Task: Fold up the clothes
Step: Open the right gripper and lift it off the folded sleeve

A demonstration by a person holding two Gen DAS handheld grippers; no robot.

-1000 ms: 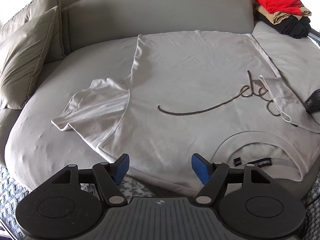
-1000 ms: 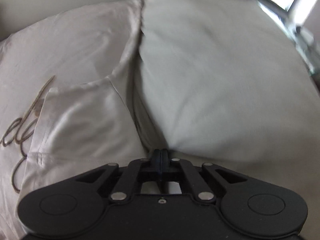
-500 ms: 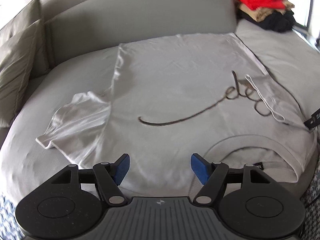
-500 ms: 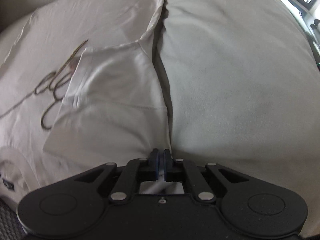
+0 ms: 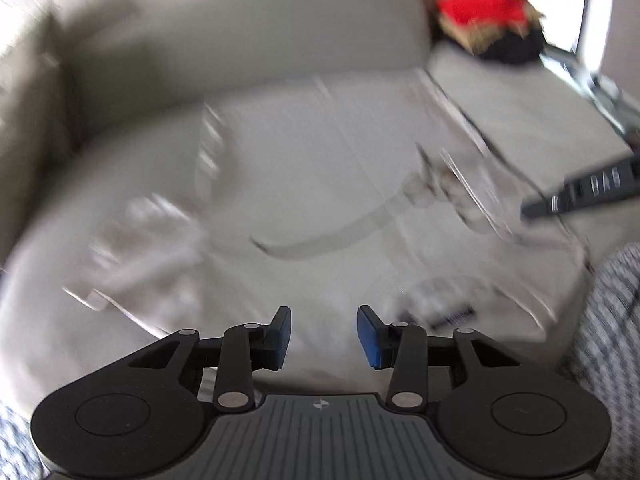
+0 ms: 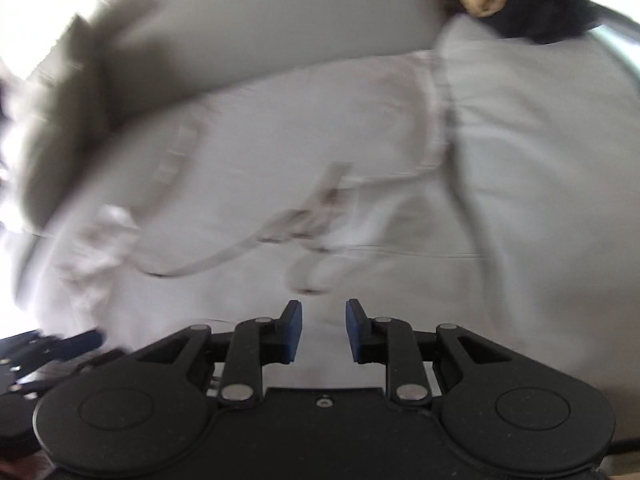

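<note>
white t-shirt (image 5: 320,184) flat on grey sofa (image 5: 248,36), both views blurred

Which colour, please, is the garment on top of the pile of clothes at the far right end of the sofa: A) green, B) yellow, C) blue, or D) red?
D: the top garment of the pile is bright red, lying over tan and black pieces, in both wrist views.
</note>
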